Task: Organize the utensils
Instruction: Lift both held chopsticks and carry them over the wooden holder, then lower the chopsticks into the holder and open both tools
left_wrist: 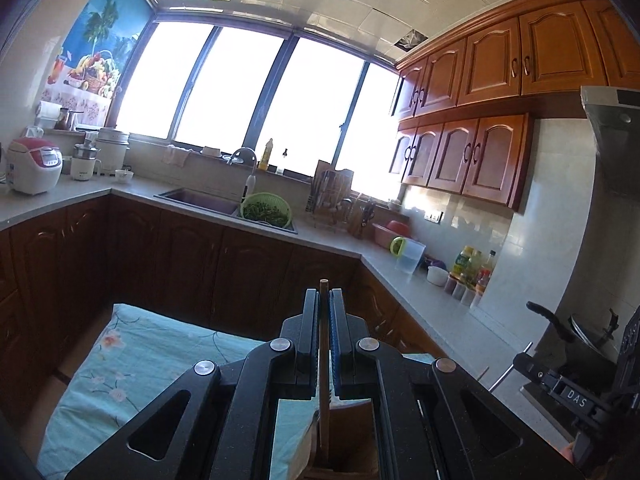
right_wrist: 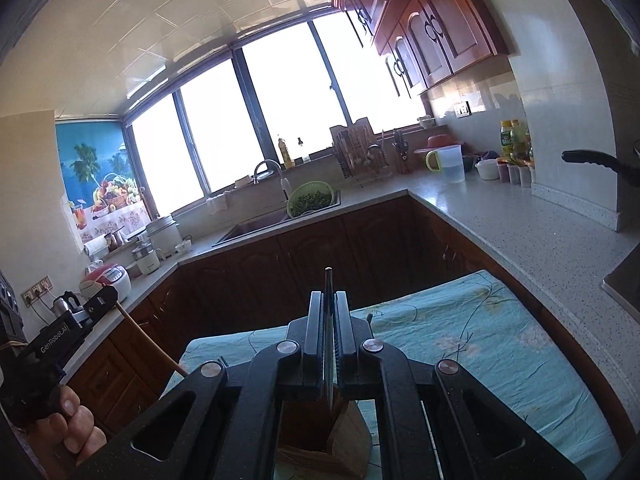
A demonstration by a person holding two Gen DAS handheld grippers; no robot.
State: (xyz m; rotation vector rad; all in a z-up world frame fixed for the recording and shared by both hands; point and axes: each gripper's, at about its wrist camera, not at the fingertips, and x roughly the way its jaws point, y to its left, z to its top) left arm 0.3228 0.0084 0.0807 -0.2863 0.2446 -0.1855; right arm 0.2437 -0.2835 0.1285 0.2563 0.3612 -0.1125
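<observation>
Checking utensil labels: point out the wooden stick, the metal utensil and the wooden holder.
wooden stick (left_wrist: 323, 344): left wrist view, mid shaft.
metal utensil (right_wrist: 329, 332): right wrist view, flat handle between the pads.
wooden holder (right_wrist: 352, 436): right wrist view, right wall.

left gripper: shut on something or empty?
Shut on a thin wooden stick. The left gripper has its jaws closed against it; the stick pokes past the tips and runs down toward a wooden holder.

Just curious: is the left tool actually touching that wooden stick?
Touching. The left wrist view shows the left tool shut on the wooden stick, no gap either side.
</observation>
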